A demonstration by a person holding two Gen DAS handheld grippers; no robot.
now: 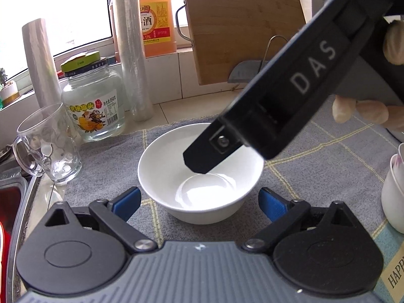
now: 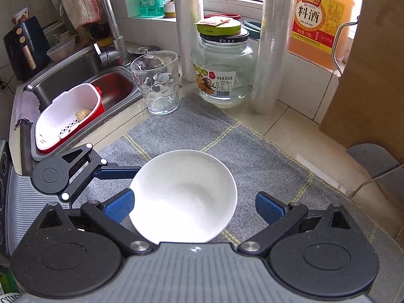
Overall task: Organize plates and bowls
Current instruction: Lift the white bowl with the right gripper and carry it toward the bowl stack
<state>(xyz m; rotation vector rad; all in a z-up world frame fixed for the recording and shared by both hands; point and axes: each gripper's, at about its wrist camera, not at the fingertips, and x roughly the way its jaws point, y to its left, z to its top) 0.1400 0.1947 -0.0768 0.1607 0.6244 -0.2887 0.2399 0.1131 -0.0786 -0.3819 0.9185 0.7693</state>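
Observation:
A white bowl (image 1: 164,166) stands upright on a grey checked mat (image 1: 106,156). My left gripper (image 1: 200,203) is open, its blue fingers on either side of the bowl's base and apart from it. My right gripper (image 1: 202,161) reaches down from the upper right, one black finger hanging over the bowl's inside. Looking down from the right wrist, the same bowl (image 2: 184,189) lies between the wide-open fingers of my right gripper (image 2: 194,207). One of the left gripper's fingers (image 2: 118,169) rests beside the bowl's left rim. More white bowls (image 1: 394,192) are stacked at the right edge.
Behind the mat stand a glass mug (image 2: 156,83), a glass jar (image 2: 222,68), two plastic wrap rolls (image 2: 272,50), an orange bottle (image 2: 320,15) and a wooden cutting board (image 1: 242,25). The sink (image 2: 83,75) with a red-and-white strainer (image 2: 68,116) is to the left. A gloved hand (image 1: 358,111) holds the right gripper.

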